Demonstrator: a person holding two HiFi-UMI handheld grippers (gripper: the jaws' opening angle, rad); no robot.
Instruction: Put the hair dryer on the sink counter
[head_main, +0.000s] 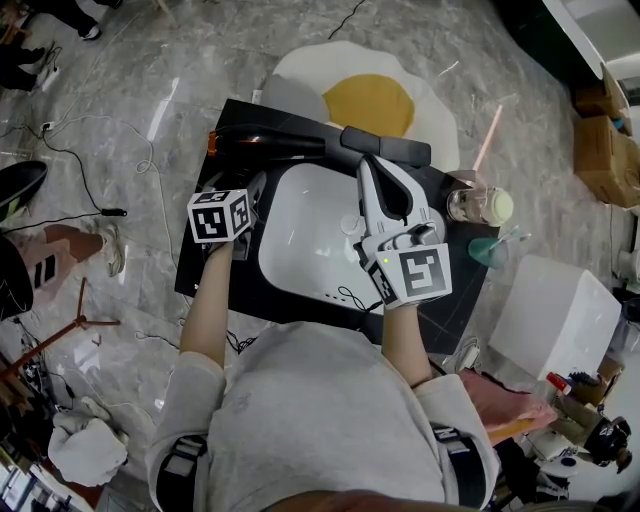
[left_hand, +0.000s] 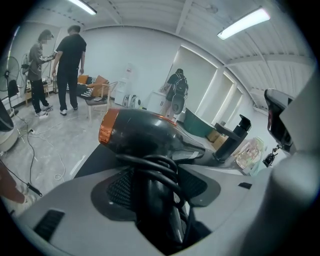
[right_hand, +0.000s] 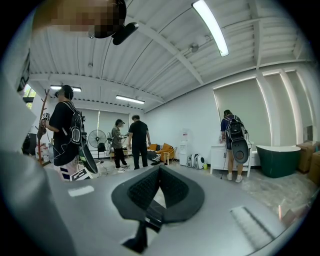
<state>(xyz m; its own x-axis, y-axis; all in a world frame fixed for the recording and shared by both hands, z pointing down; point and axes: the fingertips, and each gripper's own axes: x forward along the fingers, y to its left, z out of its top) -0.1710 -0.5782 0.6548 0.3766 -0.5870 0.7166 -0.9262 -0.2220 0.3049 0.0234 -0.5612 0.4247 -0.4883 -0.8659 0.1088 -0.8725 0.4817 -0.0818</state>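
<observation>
Head view: both forearms extended forward; left tongs (head_main: 255, 192) clamped on hair dryer (head_main: 285, 140) handle at bench (head_main: 200, 268) rear edge; right tongs (head_main: 370, 170) closed, empty, over basin (head_main: 300, 240)

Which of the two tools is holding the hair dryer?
The left tool: its jaws clamp the hair dryer by its handle, while the right tool is shut on nothing.

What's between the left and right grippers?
Just the white sink basin, per the head view. The left gripper is shut on the hair dryer handle; the right gripper is shut on nothing.
</observation>
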